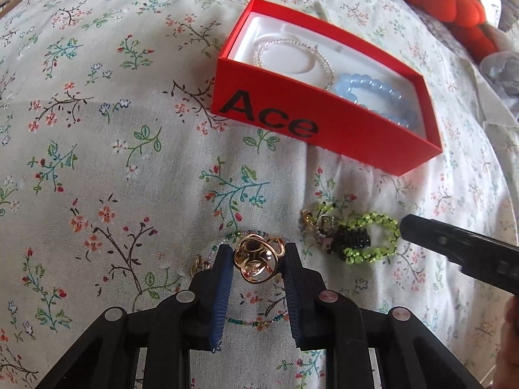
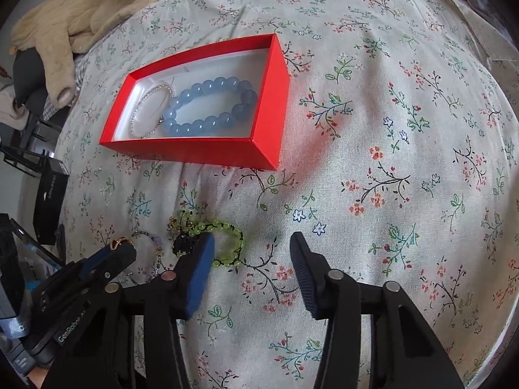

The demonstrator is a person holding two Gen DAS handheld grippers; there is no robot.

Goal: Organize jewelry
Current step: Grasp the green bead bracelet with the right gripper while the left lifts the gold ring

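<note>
We have a flowered bedsheet (image 1: 97, 149) under everything, and on it, up ahead of both grippers, the red "Ace" box (image 1: 324, 129) lies open with its long side slanting across our view; inside sit a blue bead bracelet (image 1: 376, 94) and a thin pearly bracelet (image 1: 292, 55). The move ahead turns on that box lying forward and a little right of the left gripper (image 1: 259, 256), so we judge the carry goes up and away from us toward its near wall. Our left gripper is clenched on a gold ring (image 1: 258, 259), an openwork piece with a dark stone and looping bands, gripped at its sides right at the fingertips. Just to its right, the green beaded ring (image 2: 227, 243) with a black beaded patch lies flat on the sheet, touching a small gold charm cluster (image 1: 308, 220). Our right gripper (image 2: 251, 259) stands parted with nothing between its pads; its left pad overlaps the green ring in its own view, contact unclear.
</note>
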